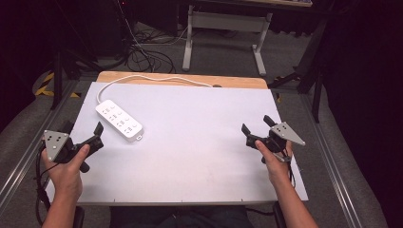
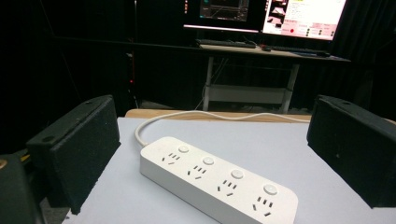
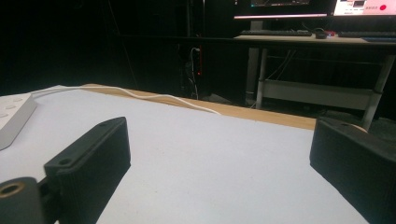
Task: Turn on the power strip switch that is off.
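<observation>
Lying unlabelled, white power strip [image 1: 119,120], no readable writing

I see a white power strip [image 1: 119,120] lying flat on the pale counter [image 1: 199,156], at its far left, set diagonally. It has four sockets in a row, each with a round button. Its white cord [image 1: 142,78] curves off along the counter's far edge.
</observation>
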